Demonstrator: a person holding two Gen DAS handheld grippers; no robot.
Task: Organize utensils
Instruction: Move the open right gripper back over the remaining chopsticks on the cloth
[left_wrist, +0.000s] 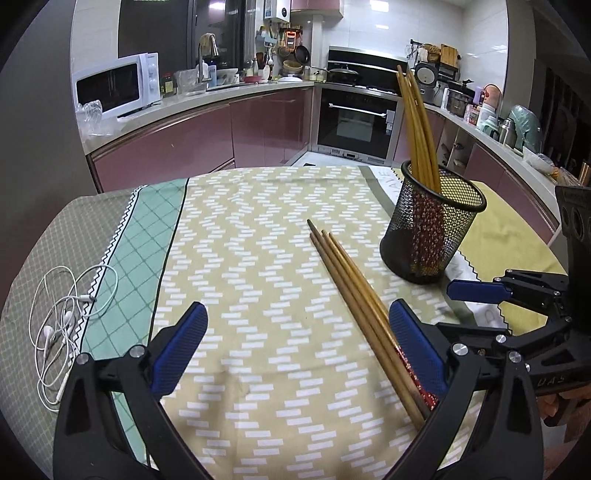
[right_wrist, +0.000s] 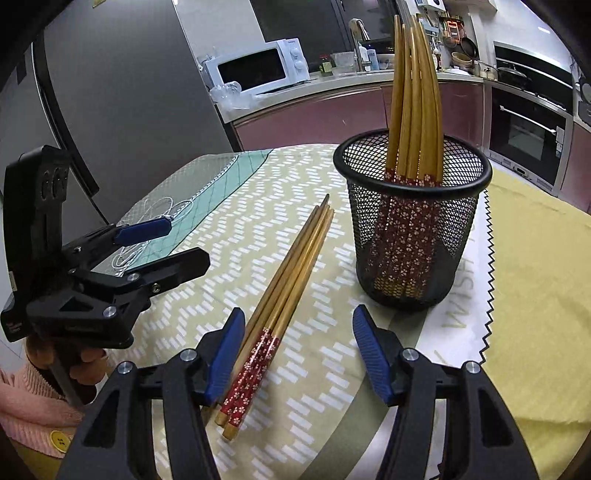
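Several loose wooden chopsticks with red flowered handles (right_wrist: 286, 291) lie bundled on my cloth-covered bench (right_wrist: 535, 280), just beside the black mesh cup (right_wrist: 412, 236) already holding others. Both my left gripper (left_wrist: 295, 347) and right gripper (right_wrist: 297, 354) are wide open, empty. Next, I judge: close around the bundle, lift, drop into the cup.

Walls: white tile (left_wrist: 480, 33) behind the range.
Cabinets: glossy mauve base units (left_wrist: 192, 136) in an L-shaped run.
Worktop: pale stone, bearing a white microwave (left_wrist: 118, 85) and a sink tap (left_wrist: 207, 48).
Oven: built-in, black glass (left_wrist: 356, 123), under a hob.
Refrigerator: grey, tall (right_wrist: 122, 92).
Light: cool, overhead.
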